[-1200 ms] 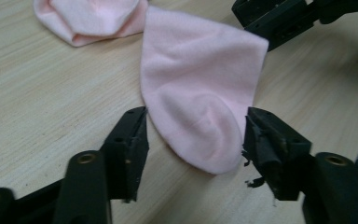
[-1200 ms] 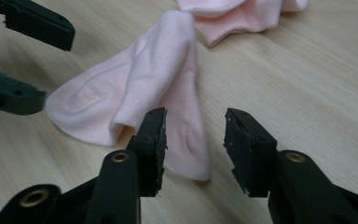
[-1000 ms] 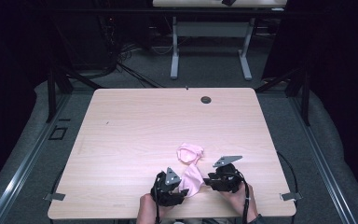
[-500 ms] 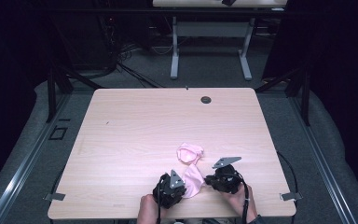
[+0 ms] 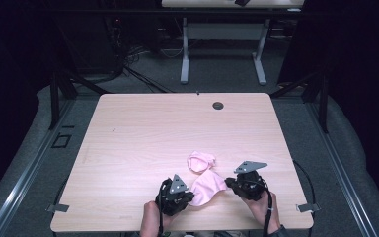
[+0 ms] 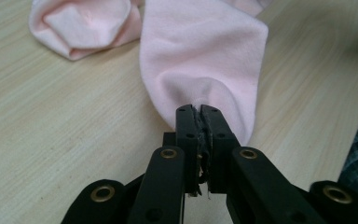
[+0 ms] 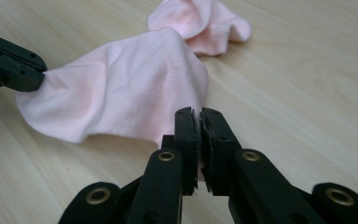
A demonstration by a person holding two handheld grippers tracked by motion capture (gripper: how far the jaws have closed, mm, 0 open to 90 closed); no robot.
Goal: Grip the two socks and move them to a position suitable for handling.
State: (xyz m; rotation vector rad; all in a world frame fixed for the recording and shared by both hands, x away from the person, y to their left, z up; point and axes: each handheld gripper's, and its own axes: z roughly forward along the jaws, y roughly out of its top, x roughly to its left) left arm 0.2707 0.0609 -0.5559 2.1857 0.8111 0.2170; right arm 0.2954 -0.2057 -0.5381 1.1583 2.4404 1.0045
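Near the front edge of the worktop [image 5: 143, 133], a little right of its middle, lies a pale pink cloth [image 5: 205, 183]. Its far part is bunched into a small rumpled heap, while the near part is stretched out between the two tools.

The left gripper [image 5: 191, 197] sits at the cloth's near-left corner. In the left gripper view its jaws have just been closing and now stand pressed together on a pinch of the pink cloth [image 6: 200, 70], the fabric puckering right at the tips of the left gripper [image 6: 198, 111] and running away from it toward the bunched end.

The right gripper [image 5: 228, 183] is at the cloth's right edge, just across from the other. Its jaws too have just been closing, and in the right gripper view they are clamped on the fabric's edge, the right gripper [image 7: 198, 113] holding the pink cloth [image 7: 121, 88] so that it rises slightly off the wood. At the left of that view the other tool's black tip bites the opposite corner.

So the cloth hangs in a shallow sag between the two grippers, with its crumpled far end resting on the worktop beyond them. A hand [image 5: 150, 222] holds the left tool at the near edge, and another hand [image 5: 261, 210] holds the right one.
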